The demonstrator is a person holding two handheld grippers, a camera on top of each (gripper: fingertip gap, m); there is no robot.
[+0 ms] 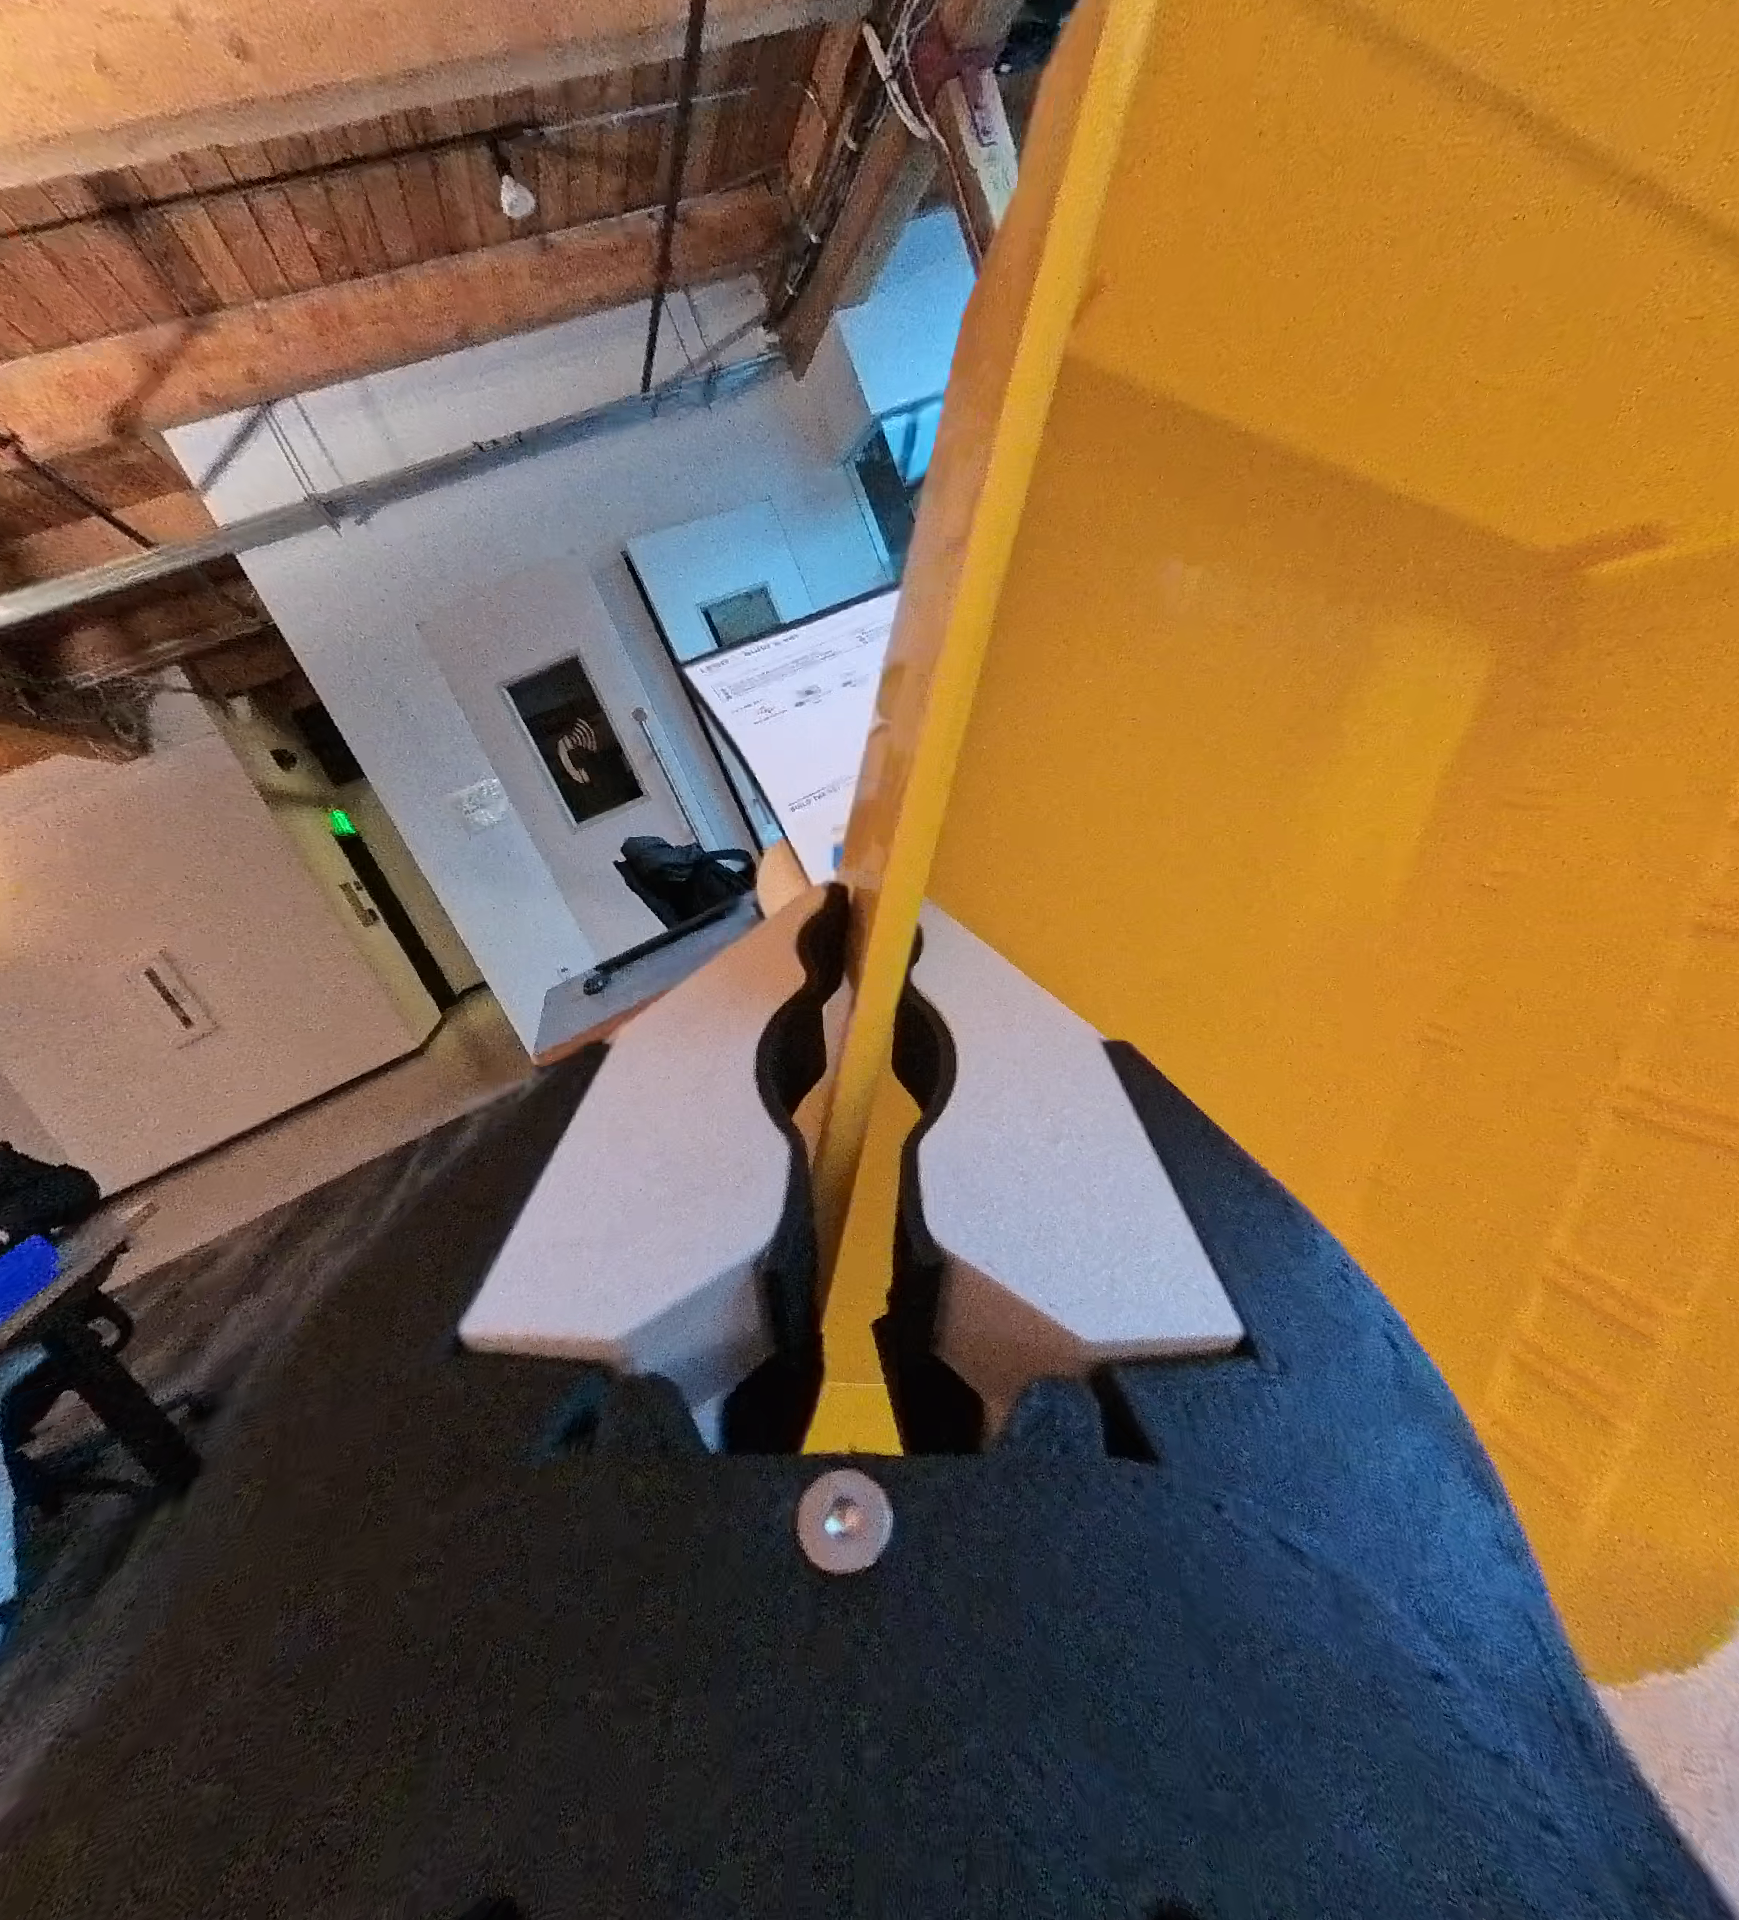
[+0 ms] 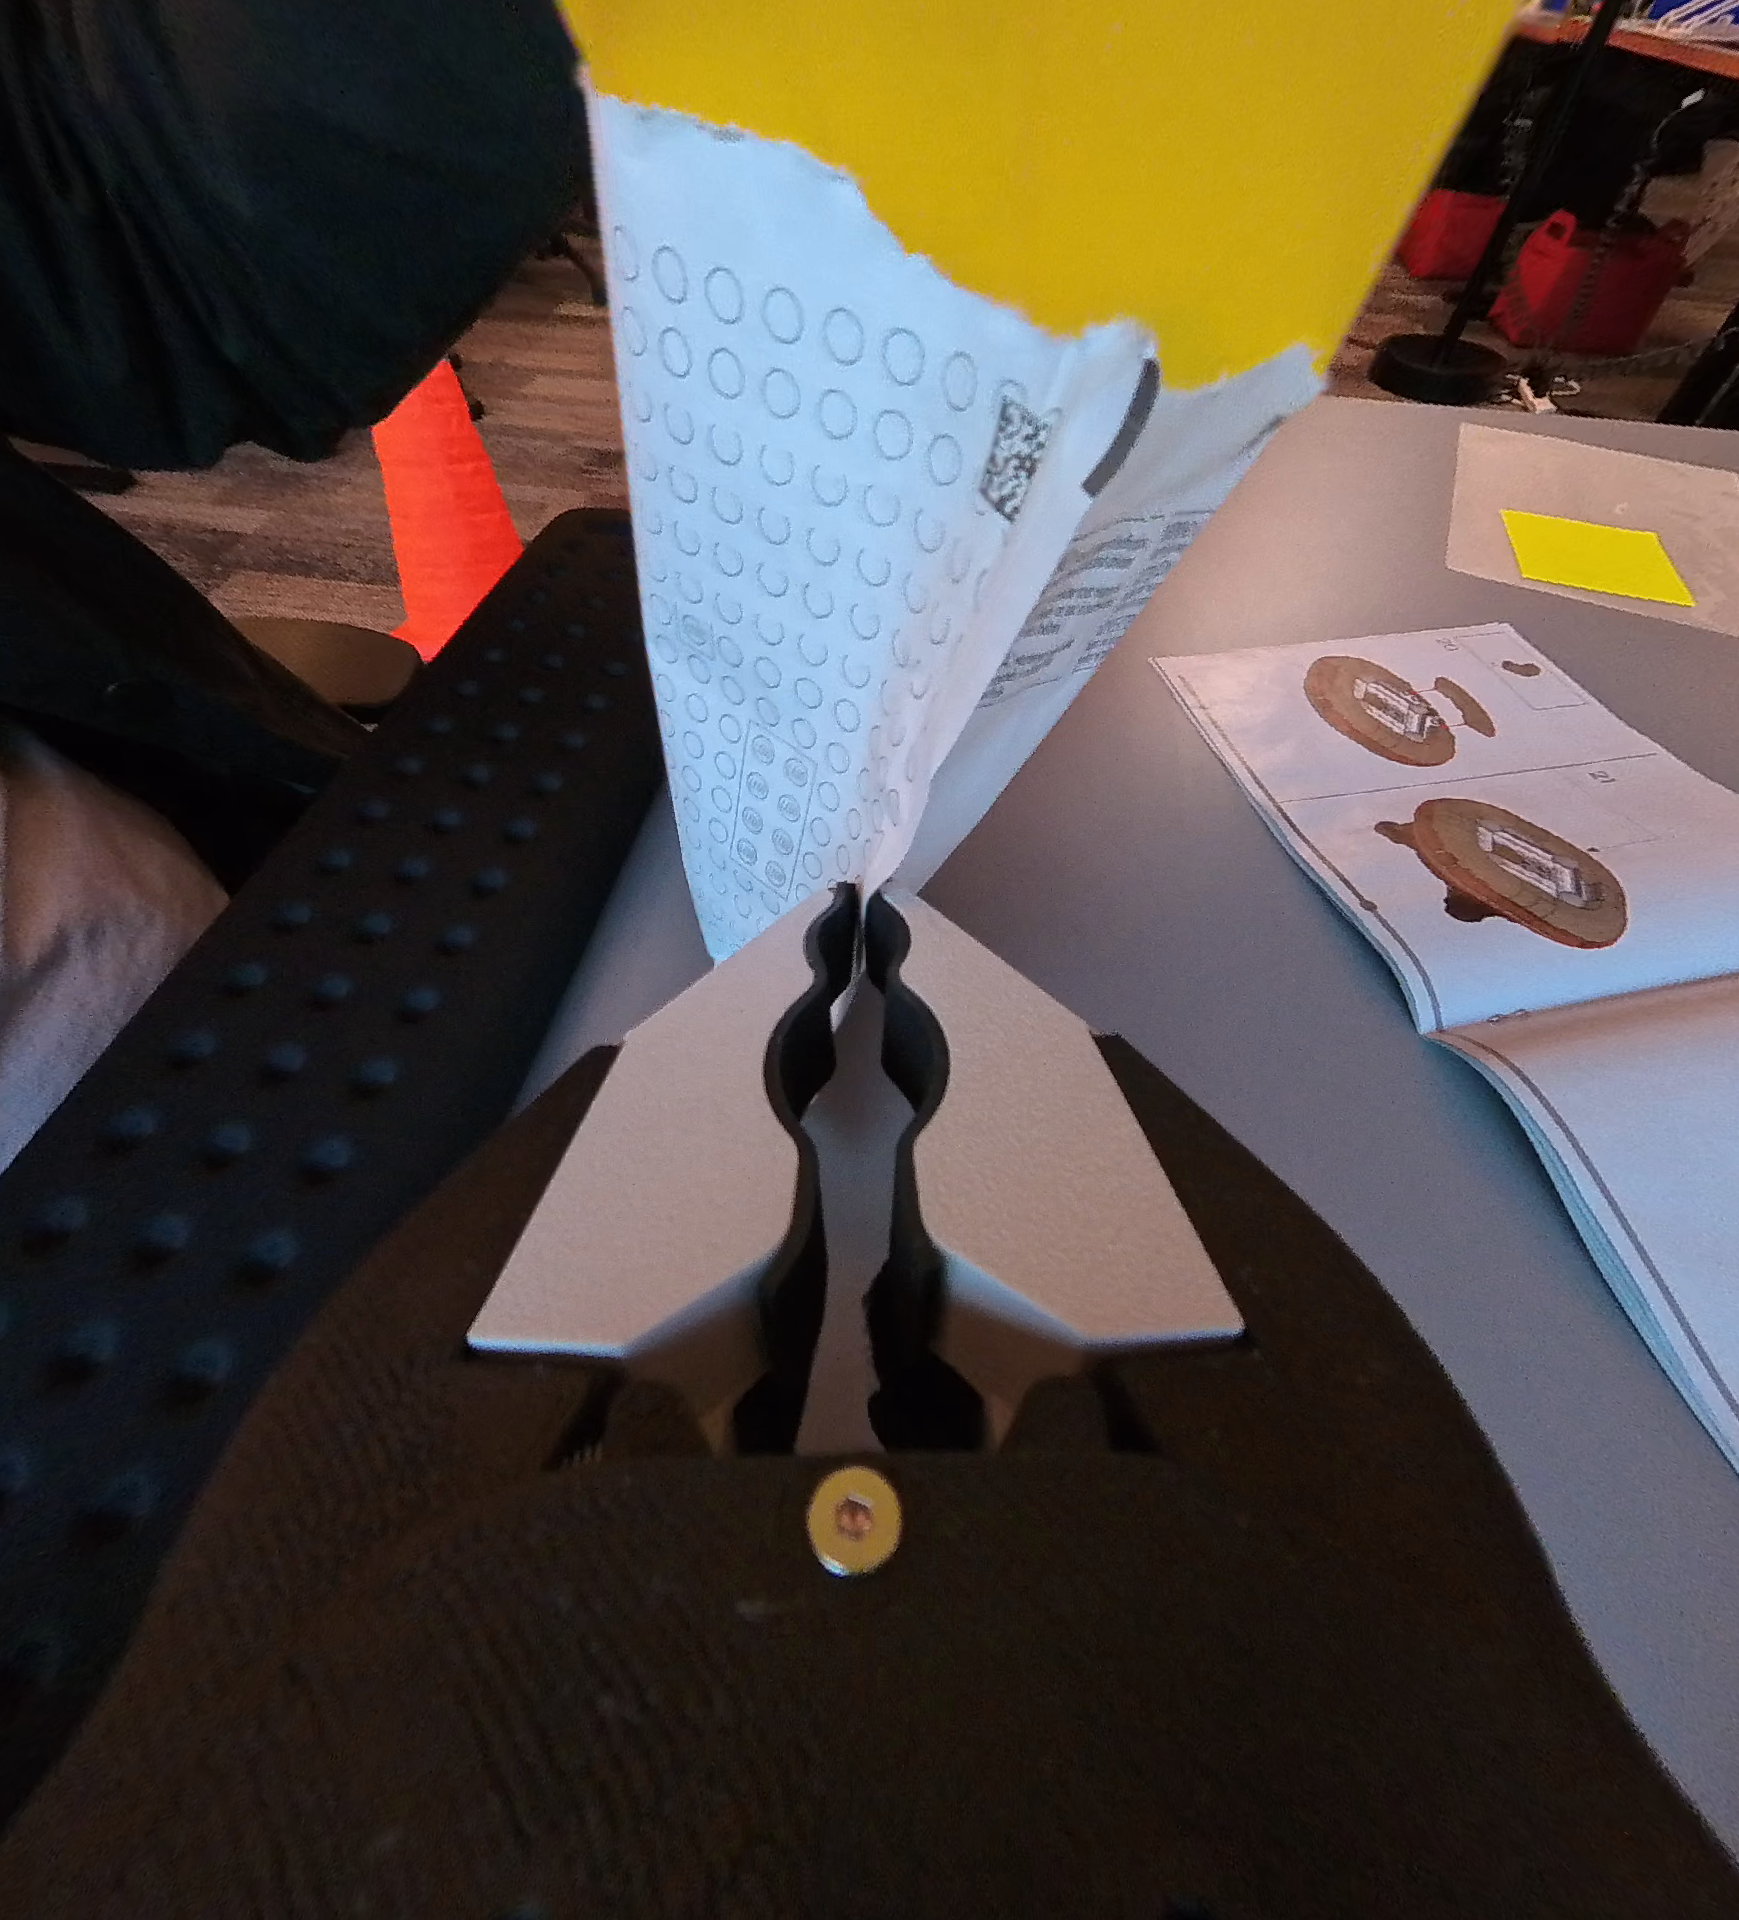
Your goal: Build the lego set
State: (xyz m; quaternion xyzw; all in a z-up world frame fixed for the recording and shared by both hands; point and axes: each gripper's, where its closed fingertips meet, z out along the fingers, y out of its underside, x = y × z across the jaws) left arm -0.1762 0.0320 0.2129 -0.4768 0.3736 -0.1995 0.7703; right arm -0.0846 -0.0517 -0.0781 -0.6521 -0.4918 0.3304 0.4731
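Left tool (image 1: 860, 904) clamps the yellow bag edge (image 1: 896, 790); right tool (image 2: 860, 899) pinches the white paper parts bag (image 2: 823, 582) — uneven pull may spill bricks off the surface (image 2: 1208, 831).

Black textured tongs (image 1: 860, 904), white fingers (image 2: 699, 1174), 1 silver screw (image 1: 843, 1524)

Left hand-held gripper (image 1: 849, 935): rough matt black plastic body, smooth matt white fingers (image 1: 678, 1122), shiny metal screw (image 1: 842, 1525).
Bag (image 2: 844, 582) in right hand-held gripper (image 2: 860, 914): thin matt paper, white with printed rings, yellow top, torn ragged edge.
Table (image 2: 1208, 727) beyond: smooth grey matt.
Booklet (image 2: 1530, 831) right of it: slightly glossy paper.
Ceiling (image 1: 325, 260) above left one: rough bare wood.
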